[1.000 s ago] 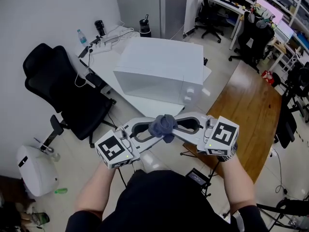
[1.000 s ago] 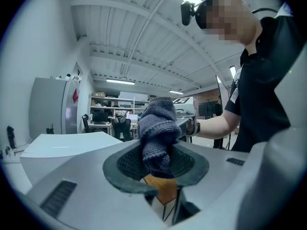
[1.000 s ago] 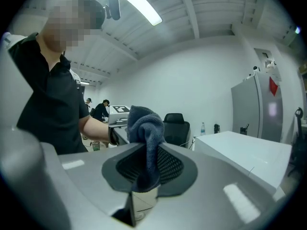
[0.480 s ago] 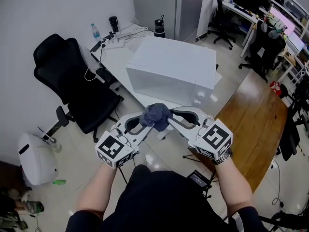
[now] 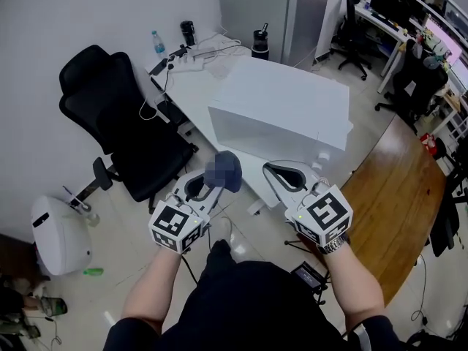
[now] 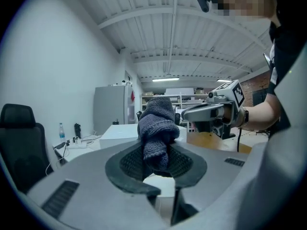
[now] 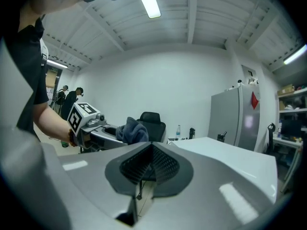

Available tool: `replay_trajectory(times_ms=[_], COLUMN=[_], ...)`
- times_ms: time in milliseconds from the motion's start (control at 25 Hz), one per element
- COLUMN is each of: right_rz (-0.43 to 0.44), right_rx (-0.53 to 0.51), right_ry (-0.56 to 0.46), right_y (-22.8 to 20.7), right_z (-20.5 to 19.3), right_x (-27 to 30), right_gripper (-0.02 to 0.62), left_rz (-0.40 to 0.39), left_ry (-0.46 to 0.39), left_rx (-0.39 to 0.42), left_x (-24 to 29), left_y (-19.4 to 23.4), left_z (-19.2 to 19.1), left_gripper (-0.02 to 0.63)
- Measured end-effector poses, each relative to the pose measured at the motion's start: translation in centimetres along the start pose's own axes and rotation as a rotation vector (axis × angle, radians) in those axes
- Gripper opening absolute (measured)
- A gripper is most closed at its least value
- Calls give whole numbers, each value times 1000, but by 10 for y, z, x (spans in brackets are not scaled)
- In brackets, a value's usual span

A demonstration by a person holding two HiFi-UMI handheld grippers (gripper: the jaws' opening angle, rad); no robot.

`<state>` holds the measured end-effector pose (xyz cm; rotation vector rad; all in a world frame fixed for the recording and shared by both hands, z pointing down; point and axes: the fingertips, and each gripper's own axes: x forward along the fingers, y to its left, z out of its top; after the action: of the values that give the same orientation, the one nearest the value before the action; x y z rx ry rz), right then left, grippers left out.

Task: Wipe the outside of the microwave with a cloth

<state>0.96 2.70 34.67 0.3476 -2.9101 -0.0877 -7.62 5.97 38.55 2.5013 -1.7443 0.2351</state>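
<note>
Black office chair (image 5: pixel 117 123) stands left of the white microwave (image 5: pixel 281 115), which sits on a white table (image 5: pixel 186 86). A clear bottle (image 5: pixel 158 44) stands at the table's far edge, behind and to the left of the microwave.

The left gripper (image 5: pixel 212 187) hangs in the air before the microwave's front left corner, apart from it. Its jaws have just been closing, and they are now clamped on the cloth (image 5: pixel 223 171). In the left gripper view the dark blue-grey knitted cloth (image 6: pixel 157 128) is pinched by its lower end between the ribbed pads (image 6: pixel 132 164). The rest stands up in a bunch above the fingertips, towards the microwave.

The right gripper (image 5: pixel 275 169) is beside it, before the right half of the microwave's front and near the knobs (image 5: pixel 322 156), without touching. In the right gripper view its jaws are pressed together with nothing between them, and the cloth (image 7: pixel 132 131) shows to its left, clear of its fingers.

A wooden table (image 5: pixel 398 189) lies right of the microwave.
</note>
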Motion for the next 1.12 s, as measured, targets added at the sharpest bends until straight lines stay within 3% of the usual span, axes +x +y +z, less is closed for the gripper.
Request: replay_trajectory(times_ms=[240,480,840,1120], right_rz=[-101,-199,-322,-389], right_rx=[21,34,60,60], right_ry=[-12,-43,-28,-13], right_y=[-30,-67,-125,-161], right_z=[6,23,31,37], right_x=[34,73,138,170], right_gripper=[2,2,2,2], left_rz=[137,202,173,56], left_ry=[45,87,145,226], left_rx=[-37,-53,-59,-37], left_x=[9,31,84,125], left_y=[70,136,218,246], left_z=[-29,-53,-88,-124], left_gripper=[101,101,101,101])
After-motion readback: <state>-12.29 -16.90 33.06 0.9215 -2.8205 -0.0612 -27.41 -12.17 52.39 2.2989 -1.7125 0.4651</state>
